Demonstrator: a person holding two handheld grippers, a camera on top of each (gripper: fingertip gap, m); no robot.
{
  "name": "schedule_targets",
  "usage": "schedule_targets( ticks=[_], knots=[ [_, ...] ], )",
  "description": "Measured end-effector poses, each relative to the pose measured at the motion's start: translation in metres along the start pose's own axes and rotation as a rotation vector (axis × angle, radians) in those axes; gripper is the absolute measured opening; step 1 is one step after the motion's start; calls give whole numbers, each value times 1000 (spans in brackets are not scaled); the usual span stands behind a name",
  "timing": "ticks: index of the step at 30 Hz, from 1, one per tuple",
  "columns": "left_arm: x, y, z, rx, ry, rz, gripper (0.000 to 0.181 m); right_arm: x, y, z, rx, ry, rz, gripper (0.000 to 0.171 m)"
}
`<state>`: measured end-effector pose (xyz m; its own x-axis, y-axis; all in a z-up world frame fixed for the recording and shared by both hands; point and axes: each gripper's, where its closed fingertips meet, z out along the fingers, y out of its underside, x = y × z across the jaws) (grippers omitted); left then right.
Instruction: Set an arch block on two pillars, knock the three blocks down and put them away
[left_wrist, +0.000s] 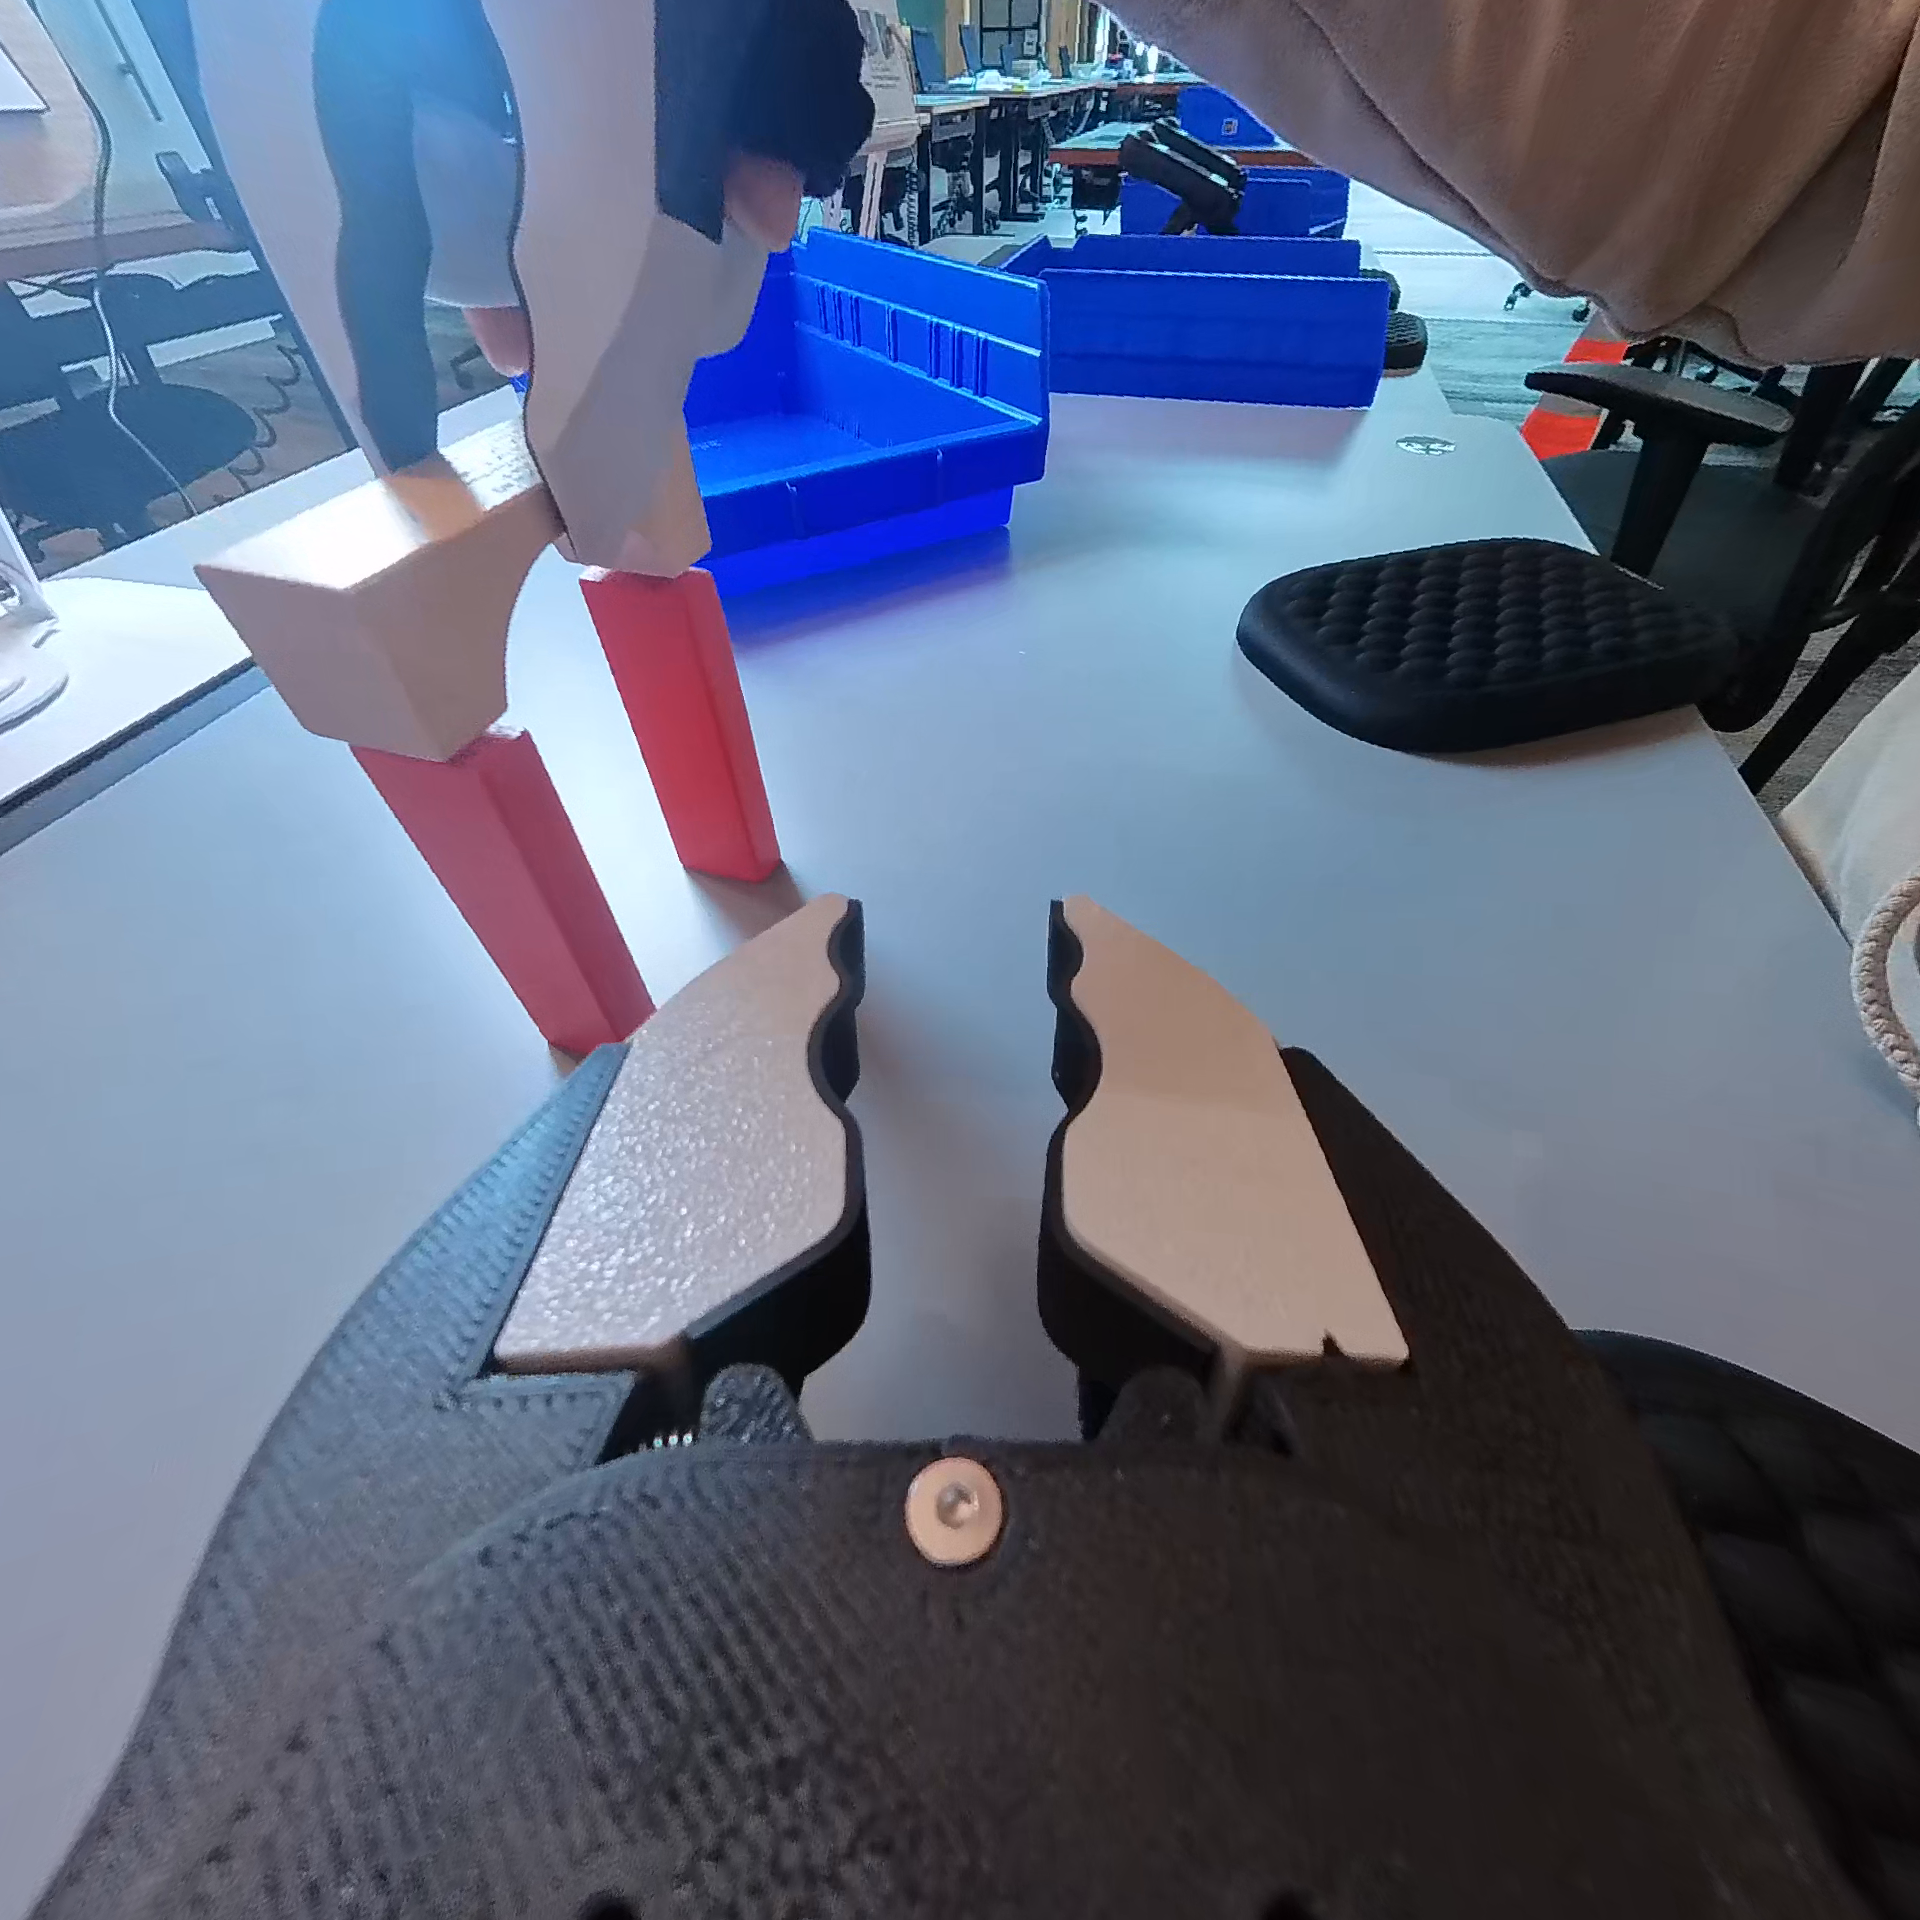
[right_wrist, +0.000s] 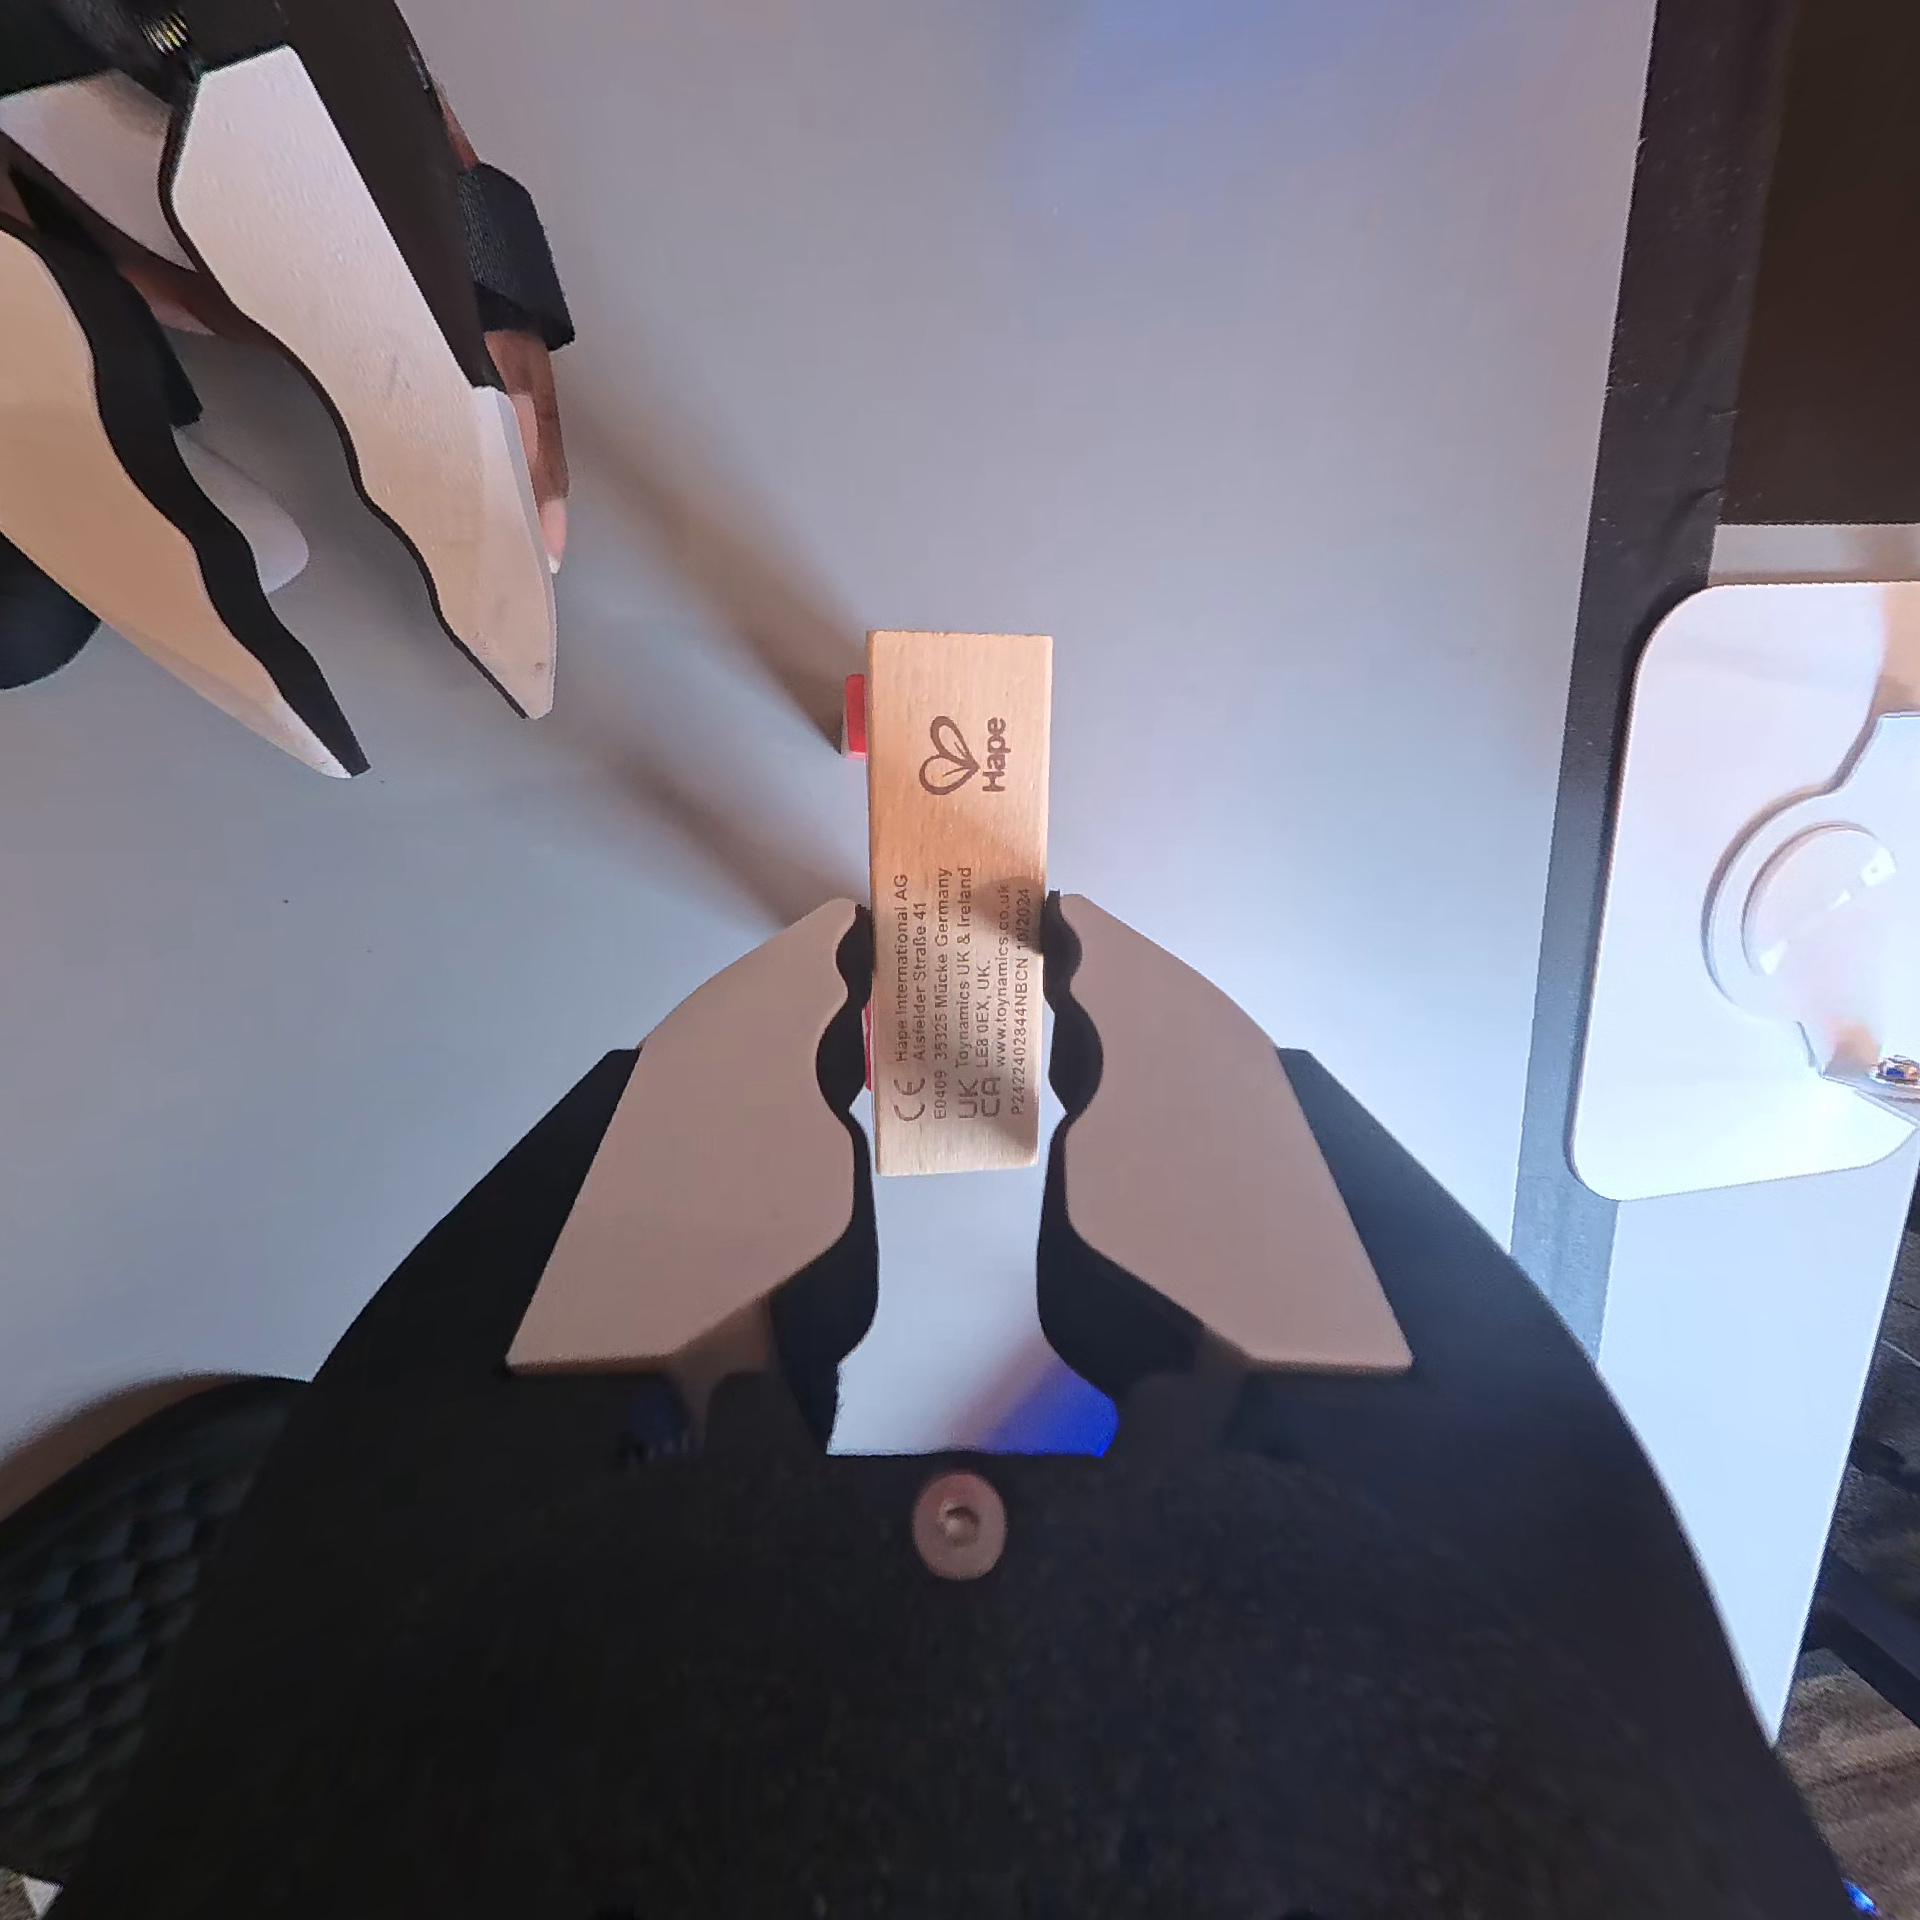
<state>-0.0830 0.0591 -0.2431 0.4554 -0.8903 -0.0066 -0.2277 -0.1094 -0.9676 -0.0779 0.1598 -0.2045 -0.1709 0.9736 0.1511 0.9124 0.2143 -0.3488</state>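
Atop the two red pillars, or very nearly so, sits the wooden arch block (left_wrist: 384, 613), gripped across its width near one end by the right gripper (right_wrist: 954, 914). From above, the right wrist view shows the arch (right_wrist: 961, 904) running lengthwise straight out from the gripper, its printed top face up, so its long axis lines up with the fingers and spans the line between the two posts. Only a sliver of red (right_wrist: 854, 717) shows past the arch's left edge at its far end. In the left wrist view the near pillar (left_wrist: 499, 883) stands under the arch's free end and the far pillar (left_wrist: 681, 727) under the end the right gripper (left_wrist: 623, 488) holds; whether the arch rests fully on both tops I cannot tell, though it looks in contact with each. The jaws are clenched on the arch's sides. The left gripper (left_wrist: 956, 935) hovers low over the grey table (left_wrist: 1143, 883), just beside the near pillar, parted and carrying nothing; it is the nearer one to the pillars' bases. Beyond the pillars lies the blue bin (left_wrist: 883, 416), open and close at hand, likely the place for putting the blocks away. Releasing cleanly likely depends on both ends being seated.
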Motion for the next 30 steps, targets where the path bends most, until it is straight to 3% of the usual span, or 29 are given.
schedule_targets(
  ticks=[16,23,30],
  knots=[
    [1,4,2,-14,10,-3,34,0,1,2,6,-15,-17,32],
    [1,4,2,-15,9,-2,34,1,-3,-3,45,-17,-16,43],
    [-1,3,1,-10,1,0,34,3,-15,-28,197,49,4,49]
  ],
)
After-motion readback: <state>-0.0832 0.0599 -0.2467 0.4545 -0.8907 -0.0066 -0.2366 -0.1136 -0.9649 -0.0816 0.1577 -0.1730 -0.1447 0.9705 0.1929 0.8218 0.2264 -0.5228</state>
